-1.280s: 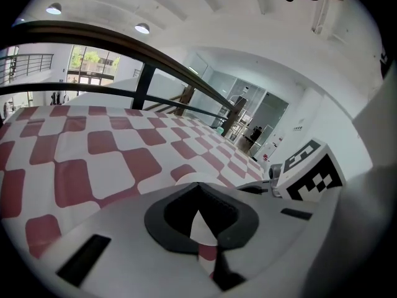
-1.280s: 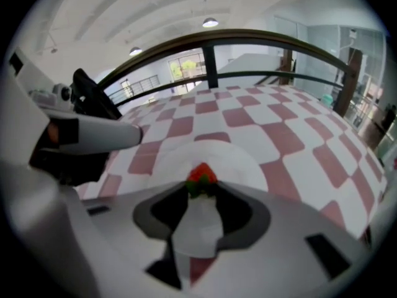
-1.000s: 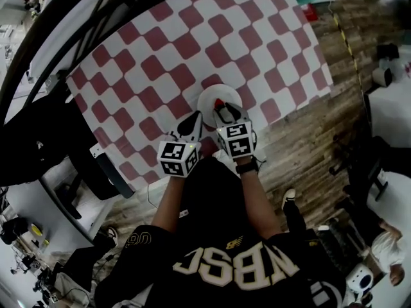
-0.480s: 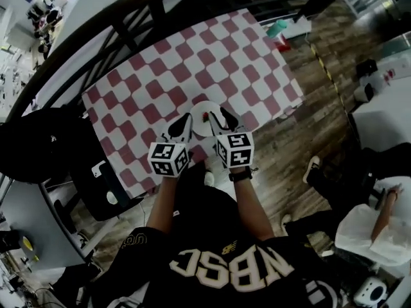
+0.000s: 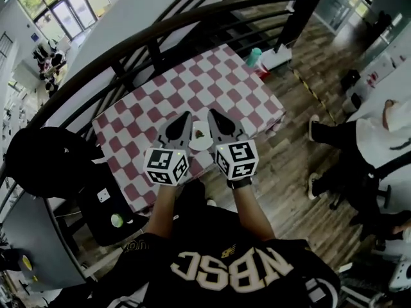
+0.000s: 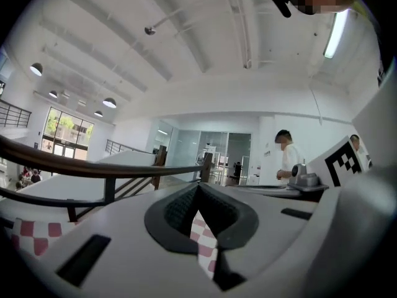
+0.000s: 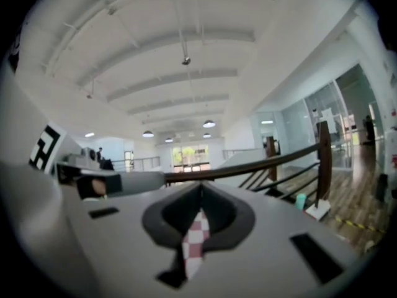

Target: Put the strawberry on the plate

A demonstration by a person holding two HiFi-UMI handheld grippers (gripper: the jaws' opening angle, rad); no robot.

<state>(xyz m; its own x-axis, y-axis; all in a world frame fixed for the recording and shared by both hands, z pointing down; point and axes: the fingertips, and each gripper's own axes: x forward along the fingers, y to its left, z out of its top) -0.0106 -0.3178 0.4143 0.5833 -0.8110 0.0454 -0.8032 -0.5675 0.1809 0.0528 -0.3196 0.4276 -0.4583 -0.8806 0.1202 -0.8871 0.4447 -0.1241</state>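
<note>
A small red strawberry (image 5: 200, 132) lies on the white plate (image 5: 194, 141), which stands near the front edge of the red-and-white checked table (image 5: 154, 104). Both grippers are held up above the table on either side of the plate, touching neither it nor the berry. My left gripper (image 5: 186, 115) is shut and empty; in the left gripper view its jaws (image 6: 198, 186) meet, with only a sliver of checked cloth showing below. My right gripper (image 5: 210, 112) is closing, its jaws (image 7: 200, 188) together with nothing between them.
A dark curved railing (image 5: 160, 31) runs behind the table. A green cup (image 5: 255, 56) and a white box (image 5: 276, 58) sit at the table's far right corner. A black chair (image 5: 45, 162) stands at the left, and a seated person (image 5: 379, 140) is at the right.
Both grippers have risen from the plate, and the table looks smaller and farther away. The right gripper was down over the plate at the strawberry; the berry now lies there alone.
</note>
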